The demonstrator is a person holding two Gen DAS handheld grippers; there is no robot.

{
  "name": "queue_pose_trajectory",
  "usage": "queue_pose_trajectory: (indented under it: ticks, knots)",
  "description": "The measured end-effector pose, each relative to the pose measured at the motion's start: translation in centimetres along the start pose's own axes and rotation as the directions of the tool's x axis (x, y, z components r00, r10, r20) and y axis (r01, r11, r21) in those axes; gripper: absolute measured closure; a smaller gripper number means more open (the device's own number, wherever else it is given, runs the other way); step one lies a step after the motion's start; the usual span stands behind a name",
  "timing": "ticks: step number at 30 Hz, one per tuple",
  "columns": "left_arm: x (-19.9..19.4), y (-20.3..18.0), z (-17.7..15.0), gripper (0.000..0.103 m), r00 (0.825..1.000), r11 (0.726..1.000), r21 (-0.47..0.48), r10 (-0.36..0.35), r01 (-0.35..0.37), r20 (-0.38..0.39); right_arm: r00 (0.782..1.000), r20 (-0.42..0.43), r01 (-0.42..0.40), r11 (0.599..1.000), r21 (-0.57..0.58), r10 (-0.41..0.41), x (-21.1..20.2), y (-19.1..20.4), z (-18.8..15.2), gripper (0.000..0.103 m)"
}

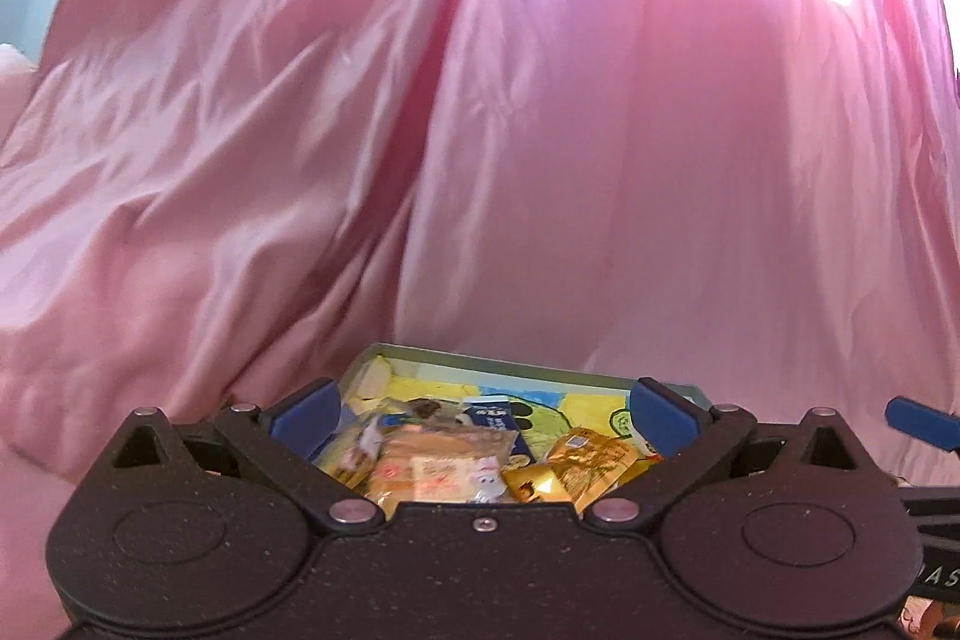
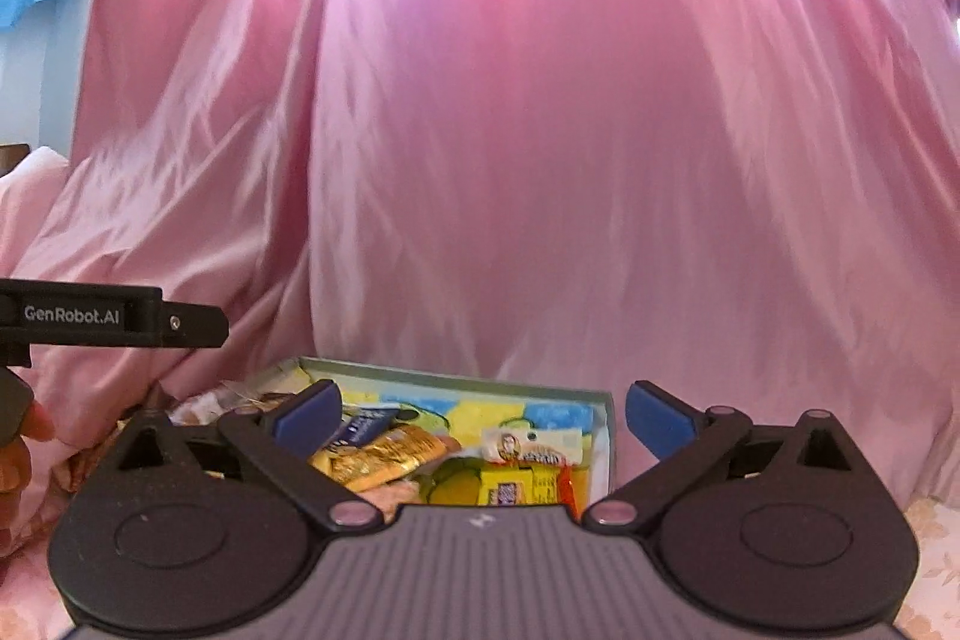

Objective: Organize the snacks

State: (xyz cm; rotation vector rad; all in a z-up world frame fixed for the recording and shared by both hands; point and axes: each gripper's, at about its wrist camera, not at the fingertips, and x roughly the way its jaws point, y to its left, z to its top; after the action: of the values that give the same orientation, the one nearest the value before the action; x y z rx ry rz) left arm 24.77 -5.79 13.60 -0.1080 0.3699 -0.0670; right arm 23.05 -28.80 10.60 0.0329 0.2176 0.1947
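Through my left wrist camera, my left fingers (image 1: 485,409) stand spread wide with nothing between the blue pads (image 1: 306,415). Just beyond and below them lies the shallow box (image 1: 522,363), pale green at the rim, its far edge running straight across between my fingertips. Inside it the snacks lie piled: a tan packet (image 1: 444,466) near my left pad, a gold wrapper (image 1: 579,466) toward the right pad, a dark blue packet (image 1: 495,415) behind them. Past the far rim the pink satin sheet (image 1: 540,130) rises in folds, filling everything ahead. A blue tip of my other tool (image 1: 921,421) pokes in at the right edge.

Through my right wrist camera, my right fingers (image 2: 483,415) are likewise spread apart and empty. The same box (image 2: 603,436) sits ahead, its right wall just inside my right pad, its left corner beyond my left pad. A gold wrapper (image 2: 384,454), a white packet (image 2: 531,445) and a yellow packet (image 2: 510,484) lie in it. The black body of my left tool (image 2: 114,319) reaches in from the left, clear of the box.
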Motion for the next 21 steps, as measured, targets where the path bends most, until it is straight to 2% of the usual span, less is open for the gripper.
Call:
queue_pose_trajectory:
  ticks: [11, 21]
  knots:
    - [-5.2, 3.1, -2.9, 0.001, 0.997, 0.998, -0.026, 0.057, -0.056, 0.045, 0.998, 0.053, -0.025, 0.997, -0.074, 0.029, -5.2, 3.3, -0.4, 0.000]
    - [-9.2, 4.0, -5.9, 0.001, 0.994, 0.996, -0.019, 0.087, -0.086, 0.059, 0.999, 0.040, -0.022, 0.999, -0.033, 0.023, -8.3, 4.7, -2.7, 0.000]
